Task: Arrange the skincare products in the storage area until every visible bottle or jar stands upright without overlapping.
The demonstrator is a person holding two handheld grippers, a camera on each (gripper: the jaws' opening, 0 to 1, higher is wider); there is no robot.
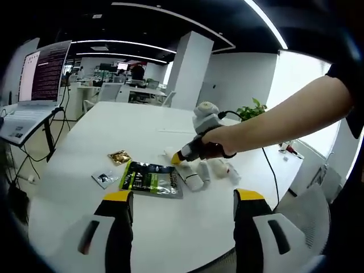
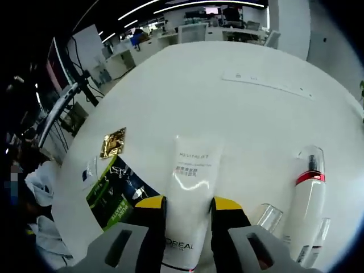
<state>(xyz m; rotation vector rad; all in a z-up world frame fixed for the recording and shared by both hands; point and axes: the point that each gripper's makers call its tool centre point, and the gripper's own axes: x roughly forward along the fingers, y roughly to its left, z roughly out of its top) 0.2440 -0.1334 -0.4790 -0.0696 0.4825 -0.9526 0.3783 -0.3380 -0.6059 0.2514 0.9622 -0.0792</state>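
- left gripper (image 1: 181,207): fingers wide apart, holding nothing, hovering over the desk (image 1: 68,193) short of the green pouch (image 1: 151,179); probably waiting in reserve.
- gold sachet (image 2: 112,142) and pouch lie flat at the left, just beside the products.
- right gripper (image 2: 187,211): fingers closed around the lying tube (image 2: 190,187), likely to stand it upright.
- bottle (image 2: 306,202) lies on its side right of the tube, not yet raised.

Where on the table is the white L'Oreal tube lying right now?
In the right gripper view the white tube lies on the table between the right tongs, right of the green packet, left of the red-banded bottle.
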